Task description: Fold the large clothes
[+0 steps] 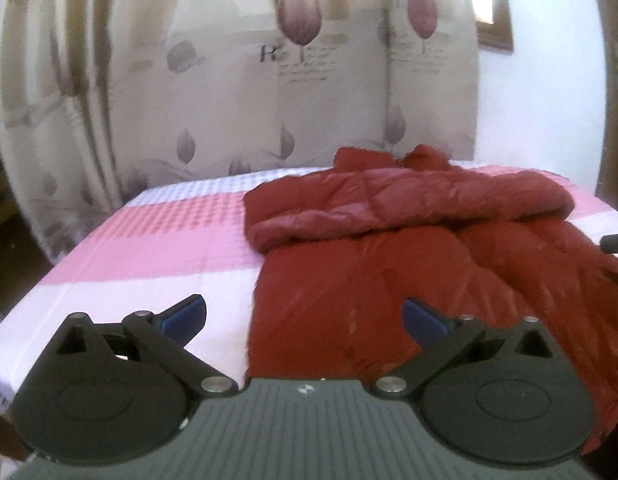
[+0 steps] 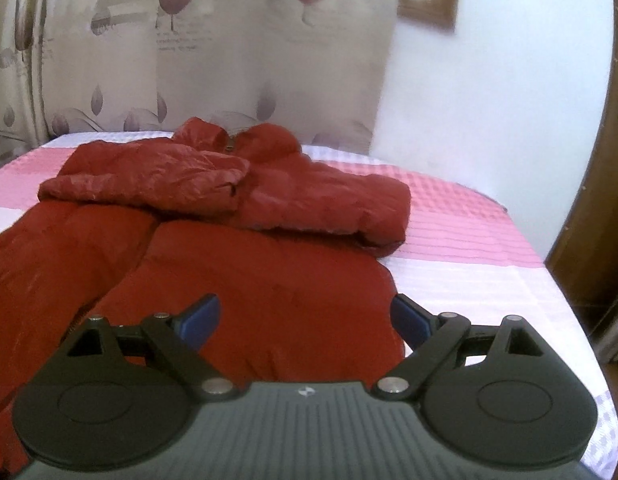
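Note:
A dark red padded jacket (image 1: 389, 256) lies flat on a bed, collar at the far end, both sleeves folded across its chest. My left gripper (image 1: 305, 316) hovers above the jacket's near left hem corner, its blue-padded jaws wide apart with nothing pinched between them. The same jacket (image 2: 237, 240) fills the right wrist view, one sleeve (image 2: 149, 180) laid over the other. My right gripper (image 2: 307, 318) hangs over the near right hem corner, also open and holding nothing. A dark bit of the other gripper shows at the right edge of the left wrist view.
The bed wears a pink and white checked cover (image 1: 149, 248) (image 2: 469, 248). A leaf-patterned curtain (image 1: 229, 80) hangs behind the bed. A white wall (image 2: 489, 100) and a brown wooden door frame (image 2: 589, 200) stand to the right.

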Demonstrator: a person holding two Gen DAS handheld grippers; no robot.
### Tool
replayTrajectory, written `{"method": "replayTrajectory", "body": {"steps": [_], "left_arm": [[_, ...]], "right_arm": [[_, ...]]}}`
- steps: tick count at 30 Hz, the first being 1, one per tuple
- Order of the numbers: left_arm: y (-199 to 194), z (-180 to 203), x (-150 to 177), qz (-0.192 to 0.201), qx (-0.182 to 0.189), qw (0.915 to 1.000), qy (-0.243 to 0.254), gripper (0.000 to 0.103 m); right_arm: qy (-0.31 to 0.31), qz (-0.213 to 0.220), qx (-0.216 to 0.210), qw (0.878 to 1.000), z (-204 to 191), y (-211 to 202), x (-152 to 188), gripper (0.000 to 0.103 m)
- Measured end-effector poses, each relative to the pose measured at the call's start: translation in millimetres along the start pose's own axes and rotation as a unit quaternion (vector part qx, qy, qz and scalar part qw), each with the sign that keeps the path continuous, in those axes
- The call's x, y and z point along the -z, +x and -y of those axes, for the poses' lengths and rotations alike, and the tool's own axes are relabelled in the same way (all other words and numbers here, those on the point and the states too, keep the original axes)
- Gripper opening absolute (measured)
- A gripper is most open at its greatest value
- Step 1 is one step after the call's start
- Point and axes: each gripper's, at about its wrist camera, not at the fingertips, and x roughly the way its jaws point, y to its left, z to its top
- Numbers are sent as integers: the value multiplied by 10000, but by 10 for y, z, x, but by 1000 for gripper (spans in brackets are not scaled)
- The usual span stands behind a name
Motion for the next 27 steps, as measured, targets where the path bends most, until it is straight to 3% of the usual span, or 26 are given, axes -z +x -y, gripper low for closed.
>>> {"method": "replayTrajectory", "body": {"steps": [12, 27], "left_arm": [[-83, -205, 215, 56, -193, 9998, 87, 103], [36, -501, 360, -697, 9, 9968, -382, 103]], "right_arm": [[13, -186, 163, 9997, 72, -6, 183, 93], [302, -427, 268, 9983, 302, -58, 488, 98]]}}
